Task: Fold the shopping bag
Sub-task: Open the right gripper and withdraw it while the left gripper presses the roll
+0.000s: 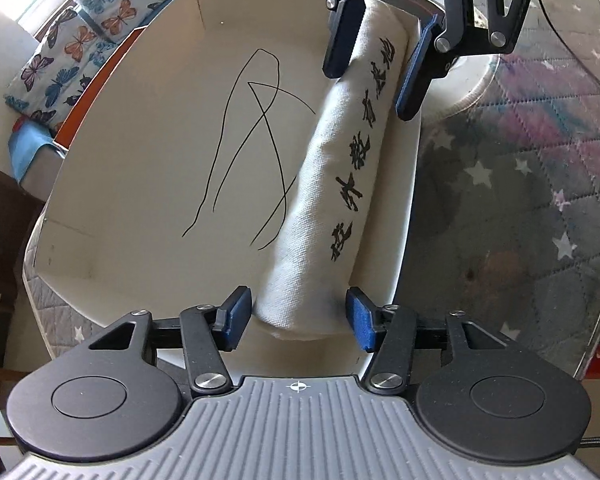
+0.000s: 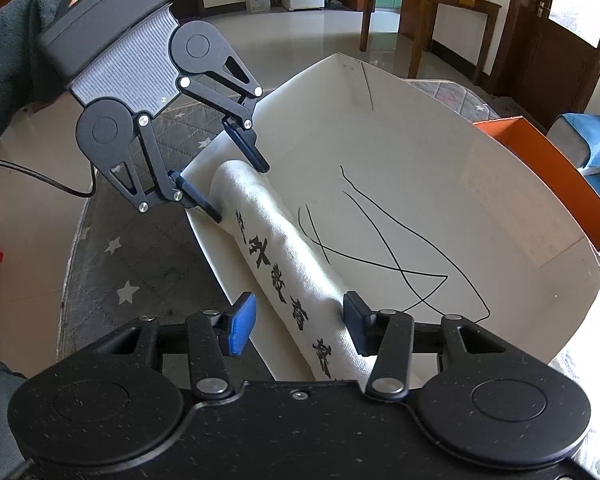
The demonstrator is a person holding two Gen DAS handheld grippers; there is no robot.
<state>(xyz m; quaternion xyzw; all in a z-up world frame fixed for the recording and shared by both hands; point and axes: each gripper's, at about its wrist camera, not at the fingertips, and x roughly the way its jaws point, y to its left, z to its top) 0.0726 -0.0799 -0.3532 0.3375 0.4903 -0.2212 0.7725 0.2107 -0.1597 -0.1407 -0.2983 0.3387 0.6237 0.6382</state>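
Left wrist view: a cream canvas shopping bag (image 1: 340, 184), rolled long with black lettering, lies on a white scribbled cardboard sheet (image 1: 140, 160). The left gripper (image 1: 298, 314) straddles its near end, jaws part-open, pads apparently not pressing.

Right wrist view: the right gripper (image 2: 300, 326) straddles the opposite end likewise. Best to close both evenly, keeping the roll tight.
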